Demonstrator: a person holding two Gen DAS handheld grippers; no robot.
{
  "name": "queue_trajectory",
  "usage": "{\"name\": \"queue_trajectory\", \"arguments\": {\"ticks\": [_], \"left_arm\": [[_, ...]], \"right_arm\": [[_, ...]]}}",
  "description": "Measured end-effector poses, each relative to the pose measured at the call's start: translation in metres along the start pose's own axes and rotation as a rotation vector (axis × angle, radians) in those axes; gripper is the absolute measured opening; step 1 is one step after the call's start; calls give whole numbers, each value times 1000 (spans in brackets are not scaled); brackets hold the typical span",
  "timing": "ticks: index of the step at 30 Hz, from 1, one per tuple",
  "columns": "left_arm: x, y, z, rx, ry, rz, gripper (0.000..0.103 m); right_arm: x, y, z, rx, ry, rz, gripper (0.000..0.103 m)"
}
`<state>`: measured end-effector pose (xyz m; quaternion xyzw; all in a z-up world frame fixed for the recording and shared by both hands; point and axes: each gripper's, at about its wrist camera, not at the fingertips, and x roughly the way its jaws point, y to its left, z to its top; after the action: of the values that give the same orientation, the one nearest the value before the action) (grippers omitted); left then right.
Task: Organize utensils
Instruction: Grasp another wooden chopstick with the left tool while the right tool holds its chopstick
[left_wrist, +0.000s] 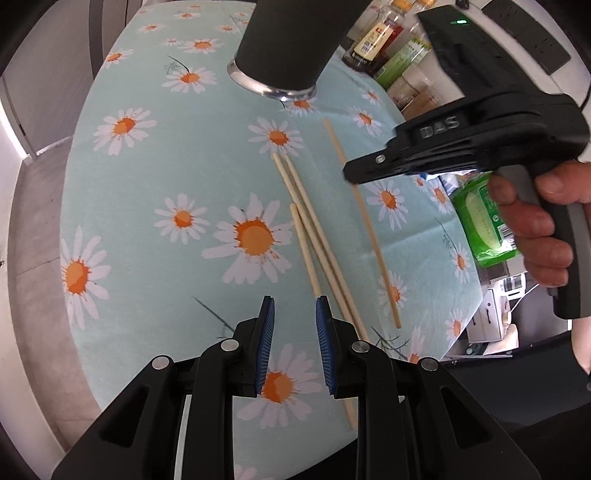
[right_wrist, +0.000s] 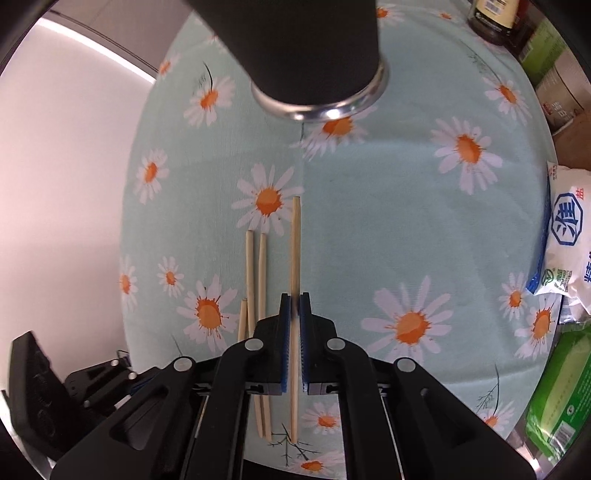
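Note:
Several pale wooden chopsticks lie on a daisy-print tablecloth (left_wrist: 155, 177). My right gripper (right_wrist: 294, 297) is shut on one chopstick (right_wrist: 295, 240), which runs lengthwise between its blue pads; whether it is off the cloth I cannot tell. In the left wrist view this gripper (left_wrist: 349, 173) crosses the same chopstick (left_wrist: 373, 236), with a hand on its handle. Three more chopsticks (right_wrist: 251, 273) lie just left of it. My left gripper (left_wrist: 295, 301) stands slightly open over the cloth, nothing between its pads, beside the crossed bundle (left_wrist: 306, 221). A black cup (left_wrist: 284, 48) with a metal rim stands behind.
Sauce bottles (left_wrist: 373, 40) and boxes crowd the back right. A green pack (left_wrist: 484, 221) and a white salt bag (right_wrist: 569, 236) lie off the table's right edge. The cloth's left edge drops to a grey floor (left_wrist: 33, 221).

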<state>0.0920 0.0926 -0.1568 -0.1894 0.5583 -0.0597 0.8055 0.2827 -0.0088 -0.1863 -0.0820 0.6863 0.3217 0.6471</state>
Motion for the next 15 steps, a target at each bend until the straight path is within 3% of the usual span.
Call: {"name": "queue_trajectory", "arguments": {"ticks": [10, 15], "left_arm": [[25, -26, 16, -57, 89, 144, 22], [37, -27, 20, -139, 147, 214, 22]], "right_arm": [[-26, -38, -34, -58, -70, 163, 5], [-33, -48, -42, -87, -70, 224, 5]]}}
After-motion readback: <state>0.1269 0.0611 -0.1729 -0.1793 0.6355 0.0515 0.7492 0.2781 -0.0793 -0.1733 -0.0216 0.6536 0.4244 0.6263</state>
